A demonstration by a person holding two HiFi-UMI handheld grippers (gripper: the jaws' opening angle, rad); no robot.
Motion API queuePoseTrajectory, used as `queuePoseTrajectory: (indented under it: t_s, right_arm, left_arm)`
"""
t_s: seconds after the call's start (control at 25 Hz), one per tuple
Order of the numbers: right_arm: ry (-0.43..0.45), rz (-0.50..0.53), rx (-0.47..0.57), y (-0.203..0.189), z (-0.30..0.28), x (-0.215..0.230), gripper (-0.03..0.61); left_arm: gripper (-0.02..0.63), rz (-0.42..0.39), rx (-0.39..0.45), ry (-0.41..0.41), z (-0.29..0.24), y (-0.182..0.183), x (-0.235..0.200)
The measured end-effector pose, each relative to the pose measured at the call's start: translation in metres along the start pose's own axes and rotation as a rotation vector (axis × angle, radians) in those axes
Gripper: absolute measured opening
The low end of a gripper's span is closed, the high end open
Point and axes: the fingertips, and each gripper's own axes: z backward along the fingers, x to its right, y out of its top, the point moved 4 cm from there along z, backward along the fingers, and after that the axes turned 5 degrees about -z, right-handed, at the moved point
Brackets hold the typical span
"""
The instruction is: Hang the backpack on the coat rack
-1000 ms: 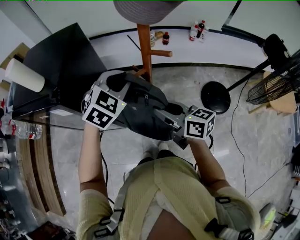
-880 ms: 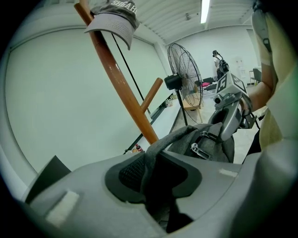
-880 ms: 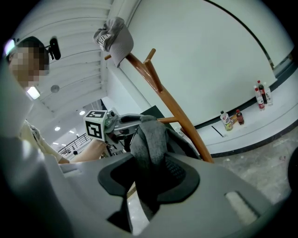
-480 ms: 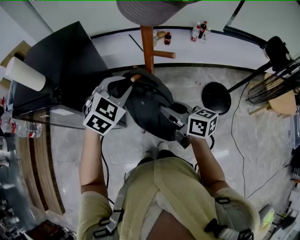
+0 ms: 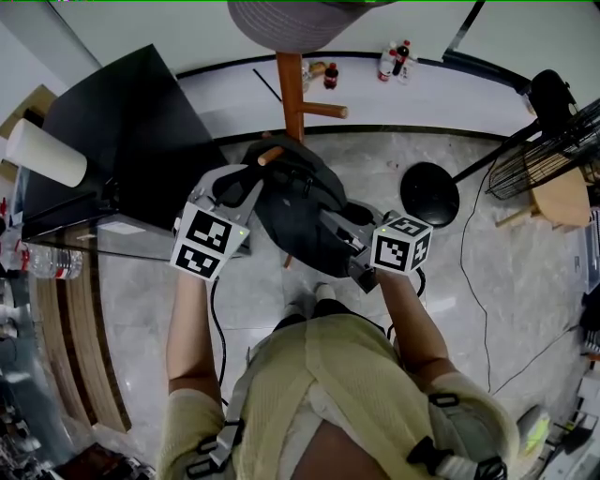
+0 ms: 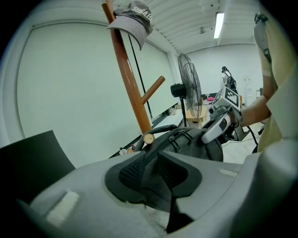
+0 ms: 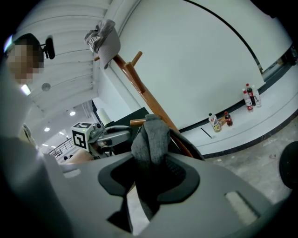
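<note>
Left gripper [image 5: 236, 184] and right gripper [image 5: 330, 221] are both clamped on backpack [image 5: 302, 214] fabric. Over the last second I've lowered it, and the peg [image 5: 270, 156] now pokes through the handle [image 6: 163, 129], so I judge it nearly hung. Table [image 5: 122, 131] crowds the left. Stand base [image 5: 429, 194] is clear on the right. Beyond are the pole [image 5: 292, 94] and cap [image 5: 300, 19].

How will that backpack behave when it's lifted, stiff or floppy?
Probably floppy: the backpack bunches into a fold where the right gripper pinches it. It will likely sag when hung, since the left gripper also clamps only thin, flattened fabric. Its cloth seems unlikely to slip.
</note>
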Motion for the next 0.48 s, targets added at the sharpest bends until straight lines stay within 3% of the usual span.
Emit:
queuePoseTrajectory:
  t_s: [0.24, 0.48]
  right_arm:
    - [0.016, 0.012, 0.014, -0.006, -0.002, 0.006, 0.129]
    - [0.015, 0.103, 0.025, -0.012, -0.006, 0.017, 0.137]
  left_arm:
    - [0.092, 0.059, 0.017, 0.027, 0.004, -0.01, 0.008]
    - [0.092, 0.128, 0.026, 0.033, 0.003, -0.025, 0.017]
